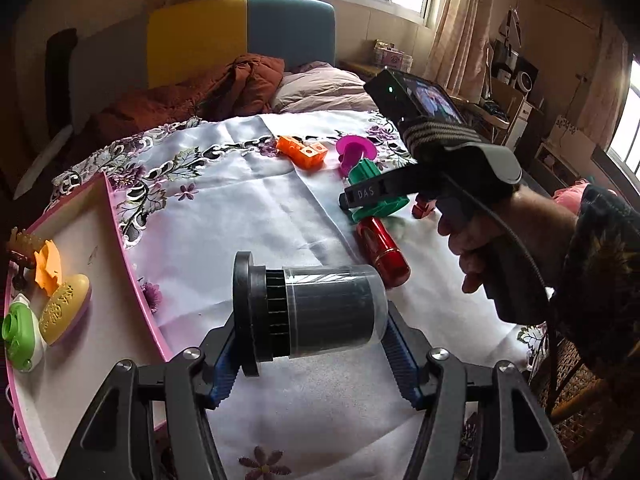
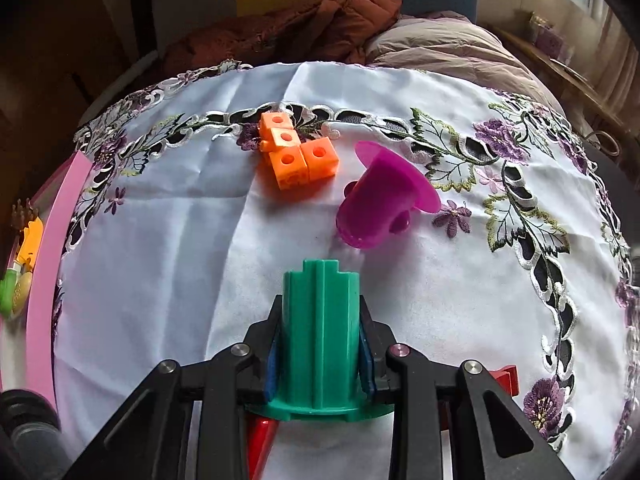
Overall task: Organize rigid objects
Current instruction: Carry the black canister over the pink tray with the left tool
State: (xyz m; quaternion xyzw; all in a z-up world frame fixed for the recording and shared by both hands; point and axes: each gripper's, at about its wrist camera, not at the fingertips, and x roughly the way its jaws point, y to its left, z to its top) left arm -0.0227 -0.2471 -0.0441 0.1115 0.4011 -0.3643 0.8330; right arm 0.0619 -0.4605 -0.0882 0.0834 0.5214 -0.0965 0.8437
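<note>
Left hand-held gripper (image 1: 316,354) clamps a black-capped clear canister (image 1: 316,312); right hand-held gripper (image 2: 320,344) clamps a green ribbed cylinder (image 2: 320,332) over the embroidered cloth (image 2: 180,240).

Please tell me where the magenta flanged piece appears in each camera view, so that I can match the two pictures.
Left wrist view: magenta flanged piece lies far, upper right of centre, just behind the green piece.
Right wrist view: it lies right of centre, beyond the green piece.
Shared landmark: the orange cube block, to its left in both.
</note>
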